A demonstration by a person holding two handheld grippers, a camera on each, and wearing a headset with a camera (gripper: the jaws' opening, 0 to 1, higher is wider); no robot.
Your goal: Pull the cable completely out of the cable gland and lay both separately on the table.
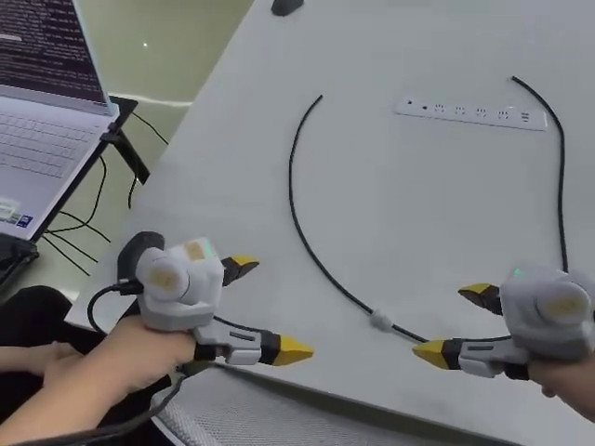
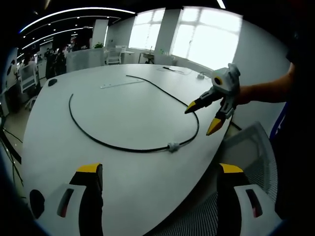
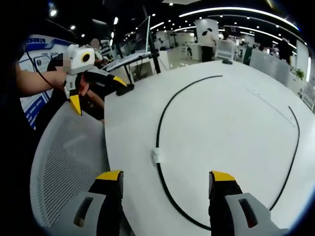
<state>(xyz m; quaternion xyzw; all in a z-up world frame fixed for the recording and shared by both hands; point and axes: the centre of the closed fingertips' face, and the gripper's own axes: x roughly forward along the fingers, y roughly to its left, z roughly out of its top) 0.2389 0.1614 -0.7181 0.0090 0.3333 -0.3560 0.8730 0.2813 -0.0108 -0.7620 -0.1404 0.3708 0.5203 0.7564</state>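
we hold the left gripper (image 1: 271,308) over the near edge of the white table (image 1: 418,214), its yellow-tipped fingers (image 1: 296,350) spread wide and grasping nothing. the right gripper (image 1: 451,322) hangs at the same edge further right, its fingers likewise apart and empty, tips pointing toward the left one. between the two, just inside the near edge, the white cable gland (image 1: 380,321) lies on the table with the black cable (image 1: 299,232) running through it. from the gland one side of the cable curves away in a long arc to the left and back, ending free out on the table. the other side passes behind the right gripper in the head view and climbs along the right, ending near the white power strip (image 1: 469,113), which lies well back. open white surface lies inside the cable's loop and around the gland. a mesh chair back (image 1: 279,409) sits just below the near edge. past the left edge an open laptop (image 1: 37,139) stands raised. a small dark thing (image 1: 286,6) at the far side may be a mouse, though it is cut off.
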